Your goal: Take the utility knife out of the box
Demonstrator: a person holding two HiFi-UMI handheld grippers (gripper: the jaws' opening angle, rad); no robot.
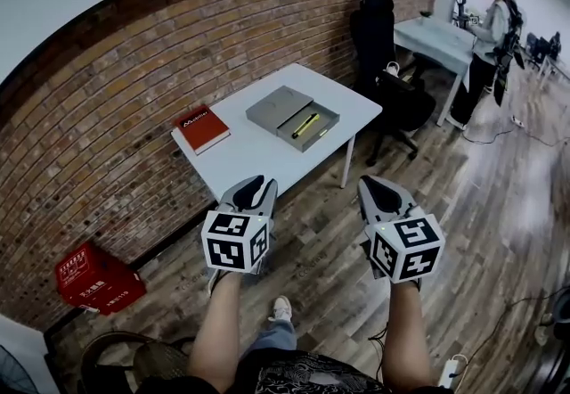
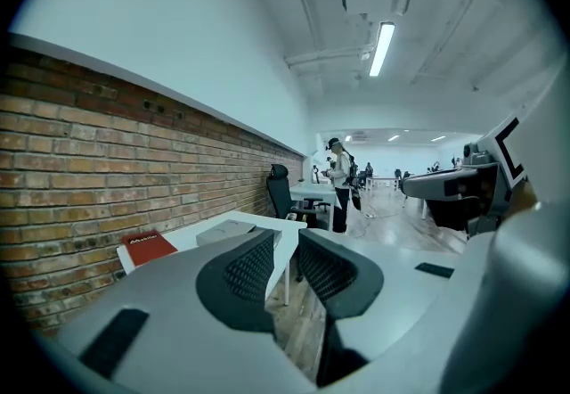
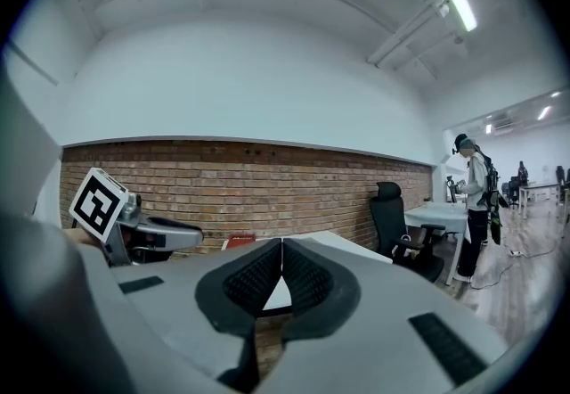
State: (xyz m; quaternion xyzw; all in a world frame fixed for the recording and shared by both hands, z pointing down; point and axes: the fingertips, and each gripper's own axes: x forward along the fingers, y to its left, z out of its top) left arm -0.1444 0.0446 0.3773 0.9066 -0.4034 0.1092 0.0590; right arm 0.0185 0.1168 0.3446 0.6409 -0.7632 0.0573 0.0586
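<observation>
A yellow utility knife [image 1: 305,125] lies in an open grey box [image 1: 323,132] on the white table [image 1: 258,151], beside the box's grey lid [image 1: 278,107]. My left gripper [image 1: 256,189] hovers short of the table's near edge, jaws a little apart with nothing between them. In the left gripper view its pads [image 2: 254,266] frame the table [image 2: 214,234]. My right gripper [image 1: 381,192] hangs over the floor to the right, its pads [image 3: 254,276] pressed together on nothing.
A red book [image 1: 200,128] lies at the table's left end. A black office chair [image 1: 383,53] stands behind the table; a second white desk [image 1: 441,37] with a person [image 1: 492,22] is far right. A red crate [image 1: 93,278] sits on the floor by the brick wall.
</observation>
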